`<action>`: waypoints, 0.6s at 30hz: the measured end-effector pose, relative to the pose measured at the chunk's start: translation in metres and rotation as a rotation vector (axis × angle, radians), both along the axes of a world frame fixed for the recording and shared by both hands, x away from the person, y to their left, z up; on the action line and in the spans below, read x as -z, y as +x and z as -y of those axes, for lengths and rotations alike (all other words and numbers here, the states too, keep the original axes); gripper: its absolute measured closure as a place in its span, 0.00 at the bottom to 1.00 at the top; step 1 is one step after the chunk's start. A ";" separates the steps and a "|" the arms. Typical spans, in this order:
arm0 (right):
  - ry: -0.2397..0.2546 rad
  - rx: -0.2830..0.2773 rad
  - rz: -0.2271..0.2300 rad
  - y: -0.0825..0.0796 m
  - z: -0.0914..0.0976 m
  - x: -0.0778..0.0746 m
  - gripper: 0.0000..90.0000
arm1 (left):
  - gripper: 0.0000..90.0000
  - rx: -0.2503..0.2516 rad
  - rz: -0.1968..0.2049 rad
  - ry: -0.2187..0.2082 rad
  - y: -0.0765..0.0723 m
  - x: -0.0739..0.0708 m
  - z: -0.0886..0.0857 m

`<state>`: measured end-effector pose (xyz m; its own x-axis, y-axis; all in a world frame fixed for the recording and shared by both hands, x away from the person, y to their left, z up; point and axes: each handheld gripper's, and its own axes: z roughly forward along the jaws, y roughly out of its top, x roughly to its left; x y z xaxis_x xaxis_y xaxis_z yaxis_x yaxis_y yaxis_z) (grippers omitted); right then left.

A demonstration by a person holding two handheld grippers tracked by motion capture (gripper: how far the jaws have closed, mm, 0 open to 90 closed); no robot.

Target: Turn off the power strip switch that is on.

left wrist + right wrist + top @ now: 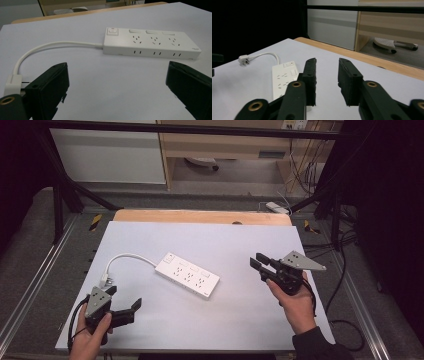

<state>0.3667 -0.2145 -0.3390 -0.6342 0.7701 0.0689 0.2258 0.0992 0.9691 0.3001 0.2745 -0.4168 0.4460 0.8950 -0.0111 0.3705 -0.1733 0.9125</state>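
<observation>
White desk (240, 320) before us: our left gripper (125, 307), jaws wide and empty, could nudge the plug (12, 83), while our right gripper (258, 263), jaws narrowed on nothing, might miss the power strip (187, 275).

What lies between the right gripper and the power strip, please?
Nothing: in the high view, bare white table separates the right gripper from the power strip.

The right gripper (327, 82) is seen with a narrow, empty gap between its black jaws. Left of the jaws, a white power strip (283, 78) lies flat, its plug (244, 60) resting beyond it.
</observation>
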 end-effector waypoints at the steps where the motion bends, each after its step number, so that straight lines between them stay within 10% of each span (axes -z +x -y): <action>1: -0.001 -0.006 0.002 0.001 -0.002 0.000 0.80 | 0.05 0.001 0.000 -0.002 0.000 0.000 0.000; 18: 0.007 -0.035 0.012 0.014 -0.017 0.001 1.00 | 0.05 0.000 0.001 -0.002 0.000 0.000 0.000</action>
<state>0.3804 -0.1974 -0.3396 -0.6618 0.7467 0.0665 0.2109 0.1003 0.9724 0.3003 0.2749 -0.4168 0.4461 0.8949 -0.0128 0.3695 -0.1711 0.9133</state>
